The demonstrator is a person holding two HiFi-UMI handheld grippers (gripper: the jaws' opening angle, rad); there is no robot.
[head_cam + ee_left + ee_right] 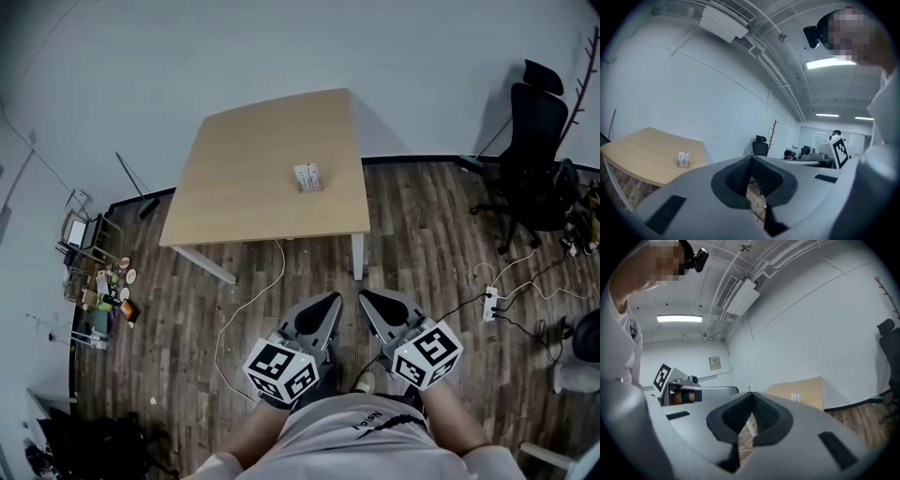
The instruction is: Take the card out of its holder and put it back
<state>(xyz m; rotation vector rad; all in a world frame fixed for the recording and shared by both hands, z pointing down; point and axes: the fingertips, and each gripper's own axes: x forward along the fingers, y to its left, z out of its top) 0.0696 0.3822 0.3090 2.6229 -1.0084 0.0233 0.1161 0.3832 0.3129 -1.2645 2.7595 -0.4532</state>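
A small card holder with white cards [307,176] stands near the middle of the light wooden table [234,187]. It also shows small in the left gripper view as the card holder [683,159] and in the right gripper view as the card holder [796,398]. Both grippers hang low over the floor, well short of the table, close to the person's body. The left gripper [334,301] is shut with nothing between its jaws. The right gripper [365,299] is shut too, and empty.
A black office chair [536,159] stands at the right. A power strip [489,303] and cables lie on the wooden floor to the right. A white cable [246,305] trails from the table. Clutter and a small rack [89,281] sit at the left wall.
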